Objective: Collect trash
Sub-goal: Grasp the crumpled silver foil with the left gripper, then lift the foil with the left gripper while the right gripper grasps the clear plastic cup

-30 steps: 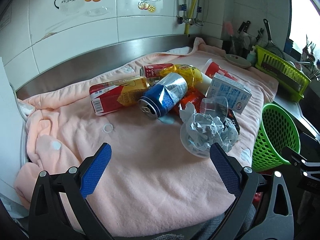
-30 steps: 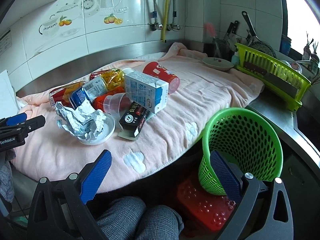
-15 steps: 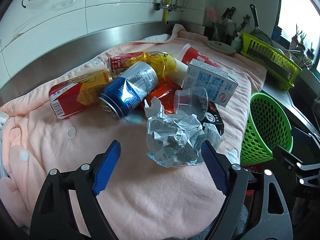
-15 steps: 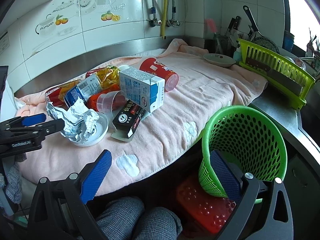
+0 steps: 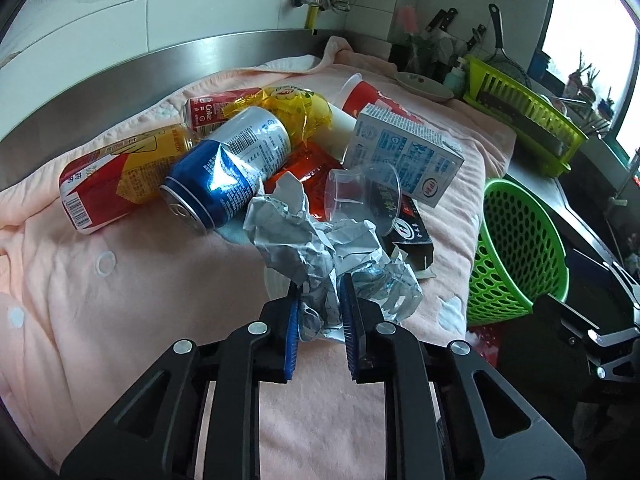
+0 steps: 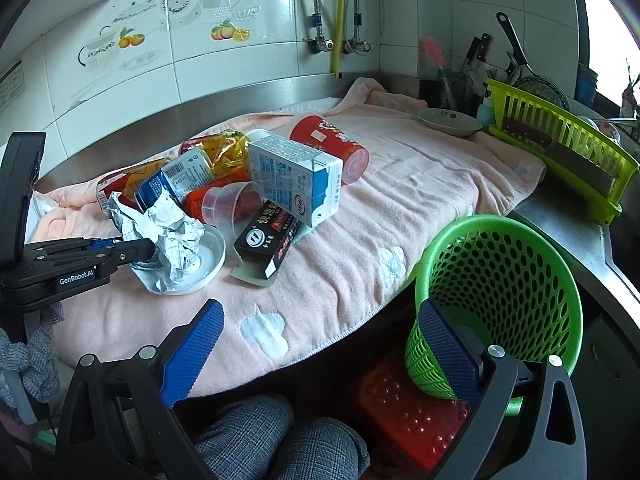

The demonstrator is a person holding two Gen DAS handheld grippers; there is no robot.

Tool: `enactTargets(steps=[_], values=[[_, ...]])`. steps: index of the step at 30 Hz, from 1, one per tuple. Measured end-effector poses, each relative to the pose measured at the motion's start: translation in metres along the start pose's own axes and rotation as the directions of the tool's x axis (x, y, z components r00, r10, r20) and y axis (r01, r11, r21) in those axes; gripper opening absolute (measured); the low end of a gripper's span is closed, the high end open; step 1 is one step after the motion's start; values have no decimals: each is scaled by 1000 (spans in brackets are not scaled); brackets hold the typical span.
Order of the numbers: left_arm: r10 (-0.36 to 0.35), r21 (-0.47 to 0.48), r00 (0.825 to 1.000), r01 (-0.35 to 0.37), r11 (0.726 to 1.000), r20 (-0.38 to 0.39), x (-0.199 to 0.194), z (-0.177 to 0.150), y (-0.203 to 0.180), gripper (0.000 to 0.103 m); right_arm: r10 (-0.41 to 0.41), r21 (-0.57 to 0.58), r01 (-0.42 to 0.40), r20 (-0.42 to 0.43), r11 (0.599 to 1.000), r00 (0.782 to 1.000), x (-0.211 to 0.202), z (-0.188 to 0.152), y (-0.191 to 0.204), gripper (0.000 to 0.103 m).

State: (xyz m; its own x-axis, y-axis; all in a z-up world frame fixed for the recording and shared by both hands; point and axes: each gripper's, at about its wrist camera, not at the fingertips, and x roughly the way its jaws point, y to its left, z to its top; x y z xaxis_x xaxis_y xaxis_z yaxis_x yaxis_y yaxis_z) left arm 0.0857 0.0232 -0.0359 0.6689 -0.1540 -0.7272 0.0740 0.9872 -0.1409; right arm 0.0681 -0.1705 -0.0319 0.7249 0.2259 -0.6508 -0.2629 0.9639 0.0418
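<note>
left gripper (image 5: 320, 300) tilts down, clamping crumpled foil (image 5: 320, 248); right gripper (image 6: 320, 340) wide.

Pink towel (image 6: 400, 200) under it all — yellow-green dish rack (image 6: 560, 148), ceramic dish (image 6: 448, 122) beyond

left gripper (image 5: 320, 300) jaws just closed, pinching; right gripper (image 6: 320, 344) jaws wide.

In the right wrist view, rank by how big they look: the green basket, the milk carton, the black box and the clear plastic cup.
1. green basket, though it is nearest the camera
2. milk carton
3. black box
4. clear plastic cup
</note>
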Motion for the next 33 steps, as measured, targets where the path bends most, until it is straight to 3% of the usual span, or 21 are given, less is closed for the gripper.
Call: enactTargets(steps=[10, 17, 24, 33], values=[[16, -32, 993, -12, 999, 114, -55, 2, 25, 15, 76, -20, -76, 11, 997, 997, 16, 27, 31, 83], [50, -87, 981, -34, 996, 186, -88, 8, 61, 15, 52, -14, -52, -2, 999, 999, 48, 49, 71, 78], [53, -126, 980, -28, 992, 193, -93, 4, 90, 15, -7, 26, 8, -34, 1000, 999, 92, 61, 96, 77], [28, -136, 983, -3, 991, 180, -83, 1, 101, 15, -24, 50, 28, -91, 998, 996, 132, 75, 93, 74]])
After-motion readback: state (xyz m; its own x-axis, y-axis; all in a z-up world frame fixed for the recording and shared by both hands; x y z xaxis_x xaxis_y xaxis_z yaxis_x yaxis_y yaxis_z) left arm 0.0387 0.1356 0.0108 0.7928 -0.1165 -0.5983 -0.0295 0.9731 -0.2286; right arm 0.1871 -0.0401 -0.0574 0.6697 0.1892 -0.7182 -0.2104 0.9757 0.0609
